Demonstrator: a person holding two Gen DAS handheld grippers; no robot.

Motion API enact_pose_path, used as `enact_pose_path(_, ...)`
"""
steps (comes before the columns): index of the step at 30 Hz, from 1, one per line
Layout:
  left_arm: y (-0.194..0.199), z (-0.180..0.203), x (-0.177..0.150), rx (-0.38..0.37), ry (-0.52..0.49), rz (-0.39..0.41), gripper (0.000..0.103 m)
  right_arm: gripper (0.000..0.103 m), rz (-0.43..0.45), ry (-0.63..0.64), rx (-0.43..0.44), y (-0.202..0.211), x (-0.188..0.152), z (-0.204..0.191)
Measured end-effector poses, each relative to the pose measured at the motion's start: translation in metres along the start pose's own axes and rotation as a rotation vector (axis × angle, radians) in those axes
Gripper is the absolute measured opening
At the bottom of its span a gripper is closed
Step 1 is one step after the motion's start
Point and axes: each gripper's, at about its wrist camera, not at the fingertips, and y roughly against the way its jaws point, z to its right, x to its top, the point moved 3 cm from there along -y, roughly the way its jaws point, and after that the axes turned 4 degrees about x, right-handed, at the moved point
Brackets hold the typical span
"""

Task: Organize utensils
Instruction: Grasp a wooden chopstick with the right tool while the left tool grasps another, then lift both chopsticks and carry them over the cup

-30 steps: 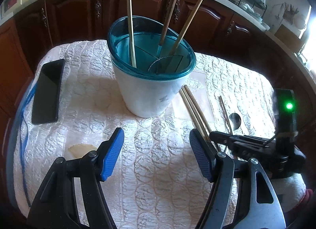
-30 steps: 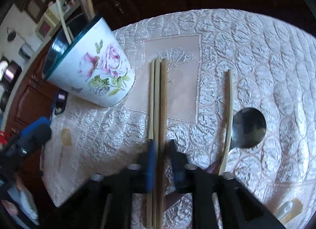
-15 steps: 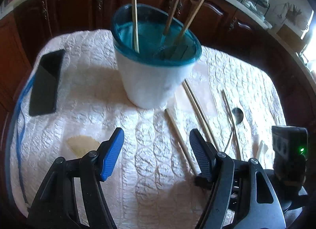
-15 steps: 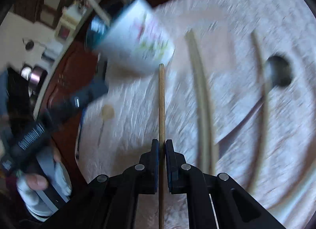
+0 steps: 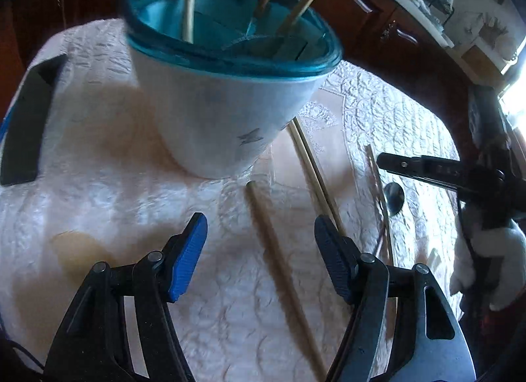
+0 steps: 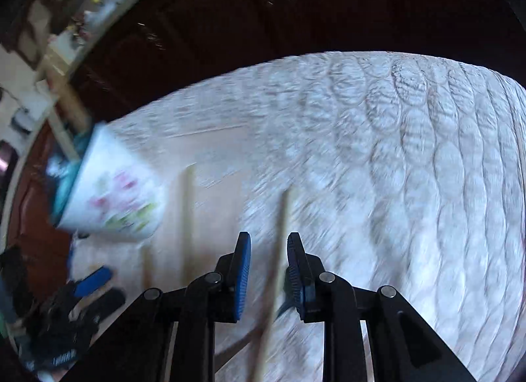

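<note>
Your left tool (image 5: 259, 260) sits nearest, its blue pads spread wide over the quilted cloth (image 5: 131, 204) that covers the counter, pinching nothing. A single chopstick (image 5: 279, 270) lies flat on the cloth in the gap between those pads, pointing up toward the holder. Just right of it, a pair of chopsticks (image 5: 312, 171) lies side by side, their far ends reaching the holder's base. Further right, a spoon (image 5: 393, 197) rests with another thin stick (image 5: 378, 184) beside it, and your right tool shows there as a dark bar held in a white glove.

From the right wrist view, your right tool (image 6: 268, 267) has its pads parted with a pale stick (image 6: 281, 234) lying in the gap on the cloth; the view is blurred, and the pads do not seem to press it.

Beyond, the white utensil holder (image 5: 217, 112) with its teal rim stands on the cloth with three sticks upright inside. A black phone (image 5: 26, 122) lies at the left edge, and dark wooden cabinets (image 5: 378, 13) stand behind
</note>
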Motion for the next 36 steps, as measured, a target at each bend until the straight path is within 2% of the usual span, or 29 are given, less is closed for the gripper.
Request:
enact_pose_path(4, -0.021, 0.002, 0.004, 0.024, 0.003, -0.037, 0.047, 0.021, -0.047, 0.007, -0.004, -0.021, 0.01, 0.007)
enact_pose_path(6, -0.028, 0.002, 0.006, 0.028, 0.011, -0.032, 0.042, 0.014, -0.043, 0.034, -0.012, -0.025, 0.015, 0.002)
enact_pose_path(7, -0.029, 0.003, 0.007, 0.033, 0.009, -0.023, 0.032, 0.007, -0.042, 0.047, -0.01, -0.025, 0.016, 0.002)
enact_pose_path(8, -0.03, 0.002, 0.008, 0.041, 0.007, -0.024, 0.017, 0.007, -0.04, 0.047, -0.002, -0.026, 0.018, -0.004)
enact_pose_path(9, -0.029, 0.0, 0.009, 0.036, 0.009, -0.027, 0.011, 0.007, -0.035, 0.046, 0.009, -0.027, 0.022, -0.008)
enact_pose_path(11, -0.024, -0.004, 0.006, 0.002, 0.029, -0.027, 0.009, 0.006, -0.008, 0.053, 0.037, -0.016, 0.037, -0.022)
enact_pose_path(17, 0.029, -0.007, 0.003, -0.044, 0.002, 0.054, 0.006, 0.005, 0.072, 0.089, 0.113, 0.037, 0.034, -0.038)
enact_pose_path(24, 0.098, -0.015, 0.003, -0.066, -0.04, 0.165, 0.006, 0.005, 0.172, 0.168, 0.179, 0.113, 0.02, -0.064)
enact_pose_path(28, 0.123, -0.024, 0.001, -0.067, -0.049, 0.206, 0.006, 0.005, 0.213, 0.22, 0.197, 0.149, 0.001, -0.085)
enact_pose_path(36, 0.165, -0.025, 0.001, -0.06, -0.062, 0.275, 0.006, 0.005, 0.266, 0.272, 0.224, 0.169, -0.006, -0.109)
